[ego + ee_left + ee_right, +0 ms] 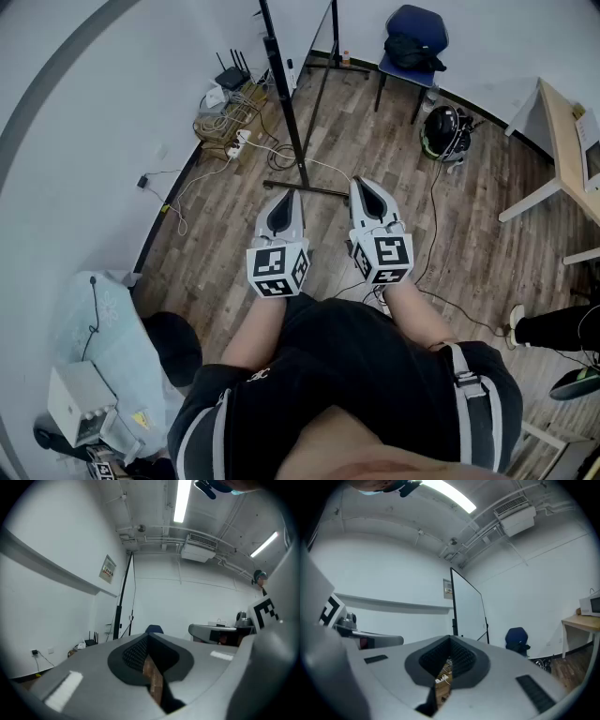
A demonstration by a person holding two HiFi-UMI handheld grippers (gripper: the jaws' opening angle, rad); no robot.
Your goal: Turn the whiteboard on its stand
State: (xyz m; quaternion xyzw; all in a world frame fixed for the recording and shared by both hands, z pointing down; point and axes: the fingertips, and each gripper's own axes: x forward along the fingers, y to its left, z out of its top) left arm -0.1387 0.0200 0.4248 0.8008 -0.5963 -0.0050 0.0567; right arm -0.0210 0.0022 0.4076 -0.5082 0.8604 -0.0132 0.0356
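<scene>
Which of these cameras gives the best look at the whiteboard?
The right gripper view: the whiteboard shows its white face inside a black frame. The head view looks down on it nearly edge-on, showing mostly the stand. The left gripper view shows only one black upright.

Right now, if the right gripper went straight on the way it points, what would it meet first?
Probably the whiteboard, which stands straight ahead of the right gripper. Nothing shows between them, though depth is unclear.

There are two grippers, the left gripper (284, 194) and the right gripper (362, 184). Around them stand one whiteboard (466, 606), one blue chair (417, 23), one helmet (441, 131) and one desk (562, 122).
</scene>
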